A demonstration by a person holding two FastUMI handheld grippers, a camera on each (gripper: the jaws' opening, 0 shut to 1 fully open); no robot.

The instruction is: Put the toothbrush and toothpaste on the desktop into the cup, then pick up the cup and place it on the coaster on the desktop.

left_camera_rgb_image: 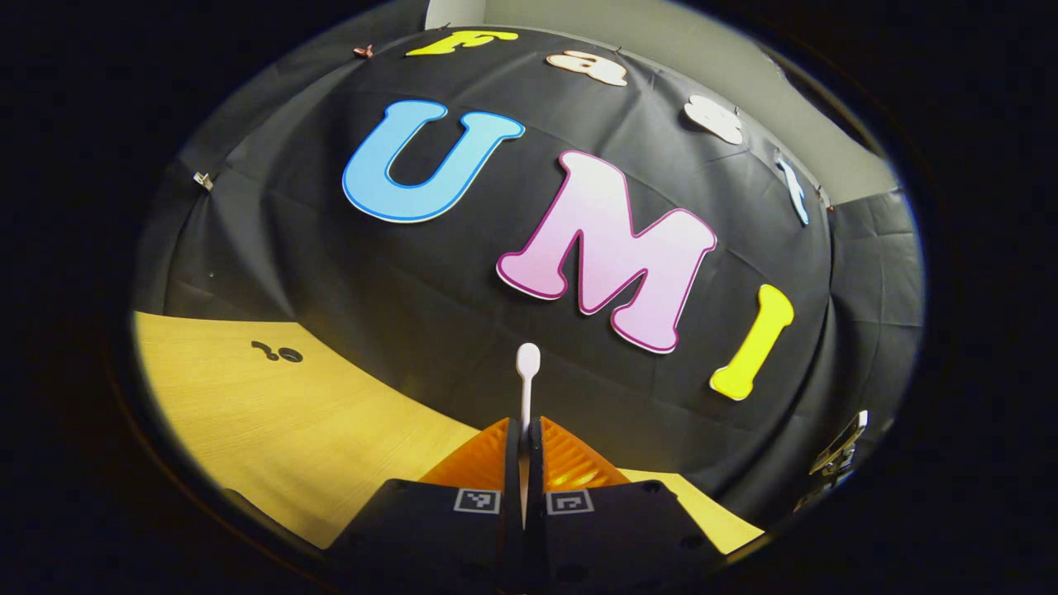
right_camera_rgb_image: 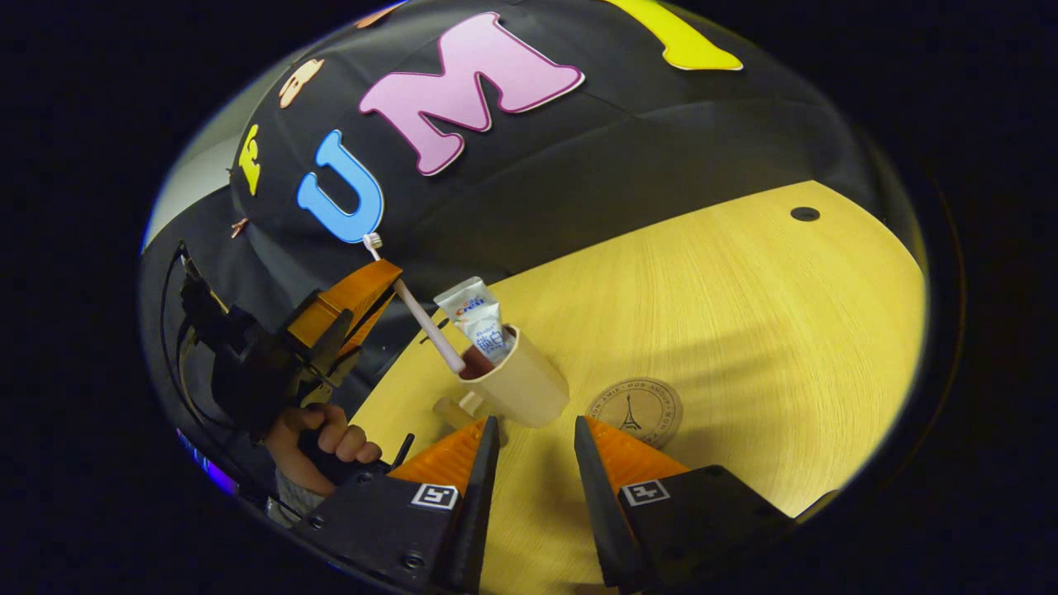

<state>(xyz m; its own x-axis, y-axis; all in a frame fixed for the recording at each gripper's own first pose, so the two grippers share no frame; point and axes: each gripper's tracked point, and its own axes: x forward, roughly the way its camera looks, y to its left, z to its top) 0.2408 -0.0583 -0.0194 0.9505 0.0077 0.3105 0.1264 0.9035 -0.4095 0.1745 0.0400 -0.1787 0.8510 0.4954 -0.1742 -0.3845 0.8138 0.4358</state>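
In the left gripper view my left gripper (left_camera_rgb_image: 524, 434) is shut on the white toothbrush (left_camera_rgb_image: 527, 368), whose head sticks up past the fingertips. The right gripper view shows that gripper (right_camera_rgb_image: 382, 283) holding the toothbrush (right_camera_rgb_image: 421, 321) tilted, with its lower end in the mouth of the beige cup (right_camera_rgb_image: 525, 387). The toothpaste tube (right_camera_rgb_image: 479, 318) stands in the cup. A round coaster (right_camera_rgb_image: 635, 409) lies on the table just right of the cup. My right gripper (right_camera_rgb_image: 533, 428) is open, close in front of the cup, with nothing between its fingers.
The wooden table (right_camera_rgb_image: 744, 314) stretches to the right, with a small dark hole (right_camera_rgb_image: 804, 214) near its far edge. A person's hand (right_camera_rgb_image: 318, 442) grips the left gripper's handle at the left. The black cloth wall stands close behind the cup.
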